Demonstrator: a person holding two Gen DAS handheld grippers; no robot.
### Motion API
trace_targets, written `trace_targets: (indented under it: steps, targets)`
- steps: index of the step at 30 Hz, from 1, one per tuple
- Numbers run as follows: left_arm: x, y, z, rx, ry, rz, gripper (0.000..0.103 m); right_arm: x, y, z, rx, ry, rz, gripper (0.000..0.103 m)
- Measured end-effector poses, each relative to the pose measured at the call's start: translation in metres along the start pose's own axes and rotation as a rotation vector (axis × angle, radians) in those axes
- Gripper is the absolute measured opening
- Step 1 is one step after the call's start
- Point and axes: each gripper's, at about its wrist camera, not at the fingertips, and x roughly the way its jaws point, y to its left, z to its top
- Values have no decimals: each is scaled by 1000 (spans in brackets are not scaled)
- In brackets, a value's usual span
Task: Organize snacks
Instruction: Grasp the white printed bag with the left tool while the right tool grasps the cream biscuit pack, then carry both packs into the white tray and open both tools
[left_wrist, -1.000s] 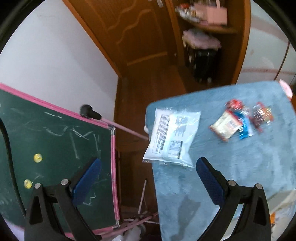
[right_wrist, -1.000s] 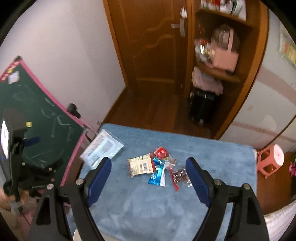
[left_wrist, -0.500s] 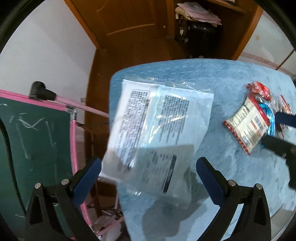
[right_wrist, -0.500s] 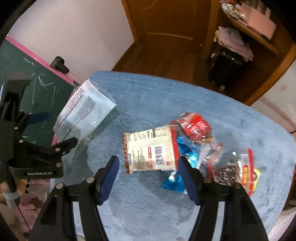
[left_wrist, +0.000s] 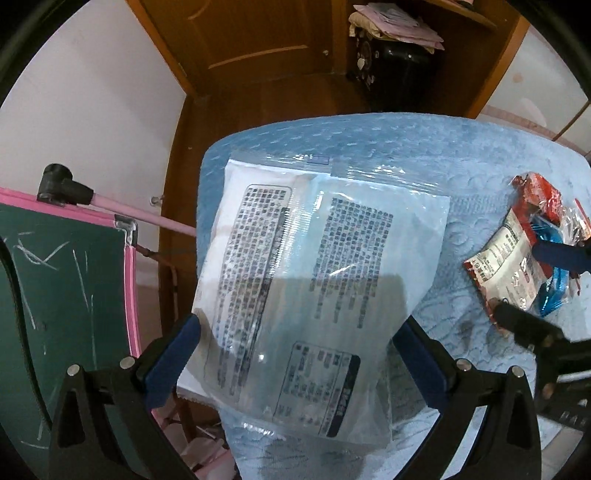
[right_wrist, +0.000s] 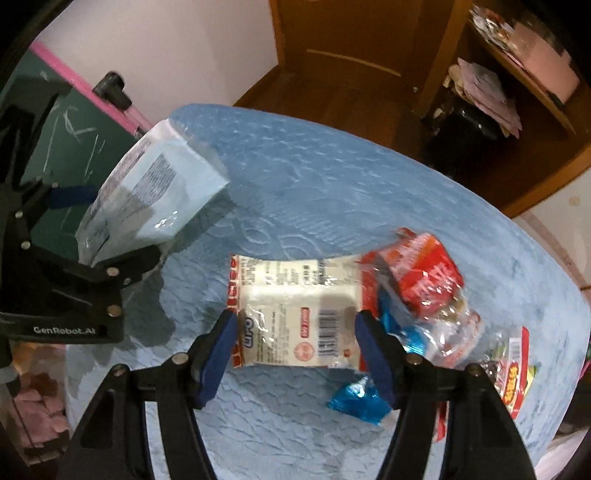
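Snacks unsorted, heaped on worktop. Right gripper released, straddling white packet; left gripper released astride clear bag. Sorting barely begun.

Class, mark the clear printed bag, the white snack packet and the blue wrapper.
clear printed bag (left_wrist: 310, 295), left wrist view, middle panel
white snack packet (right_wrist: 295, 314), right wrist view, centre
blue wrapper (right_wrist: 356, 400), right wrist view, lower end

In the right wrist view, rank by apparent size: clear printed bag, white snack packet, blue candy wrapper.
1. clear printed bag
2. white snack packet, nearly as large; it lies nearer the camera, so this order is unsure
3. blue candy wrapper
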Motion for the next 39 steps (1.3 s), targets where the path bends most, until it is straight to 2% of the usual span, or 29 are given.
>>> trace_targets:
  steps: [4,7,9,13,16,20,22,26,30,33,39]
  targets:
    - [5,-10,0,21,-11,44,103,7,9,0,-56,10,-49,70]
    - [5,-13,-1,22,-22,46,103,10,9,-1,-77,5,-62,70]
    - [5,-11,-2,12,-27,32,102,10,7,-3,-80,-5,-64,66]
    - [2,-2,-8,-4,-48,-10,90,6,5,-8,-81,-20,-51,53]
    - [-4,-6,-15,6,-62,-22,85,2,1,-15,-77,-33,-37,51]
    - [-22,-18,-26,9,-78,-67,75,-3,1,-28,-80,-45,-25,51]
    - [-32,-24,-31,3,-73,-114,69,-8,0,-37,-79,-51,-7,50]
    - [-52,-35,-44,-3,-53,-213,65,-30,-6,-55,-58,-87,33,50]
    - [-85,-46,-62,13,-74,-276,63,-64,-14,-74,-25,-137,76,50]
    - [-126,-52,-78,25,-123,-339,63,-99,-21,-94,-5,-188,99,50]
    - [-210,-66,-125,71,-227,-366,63,-174,-33,-146,37,-291,143,50]
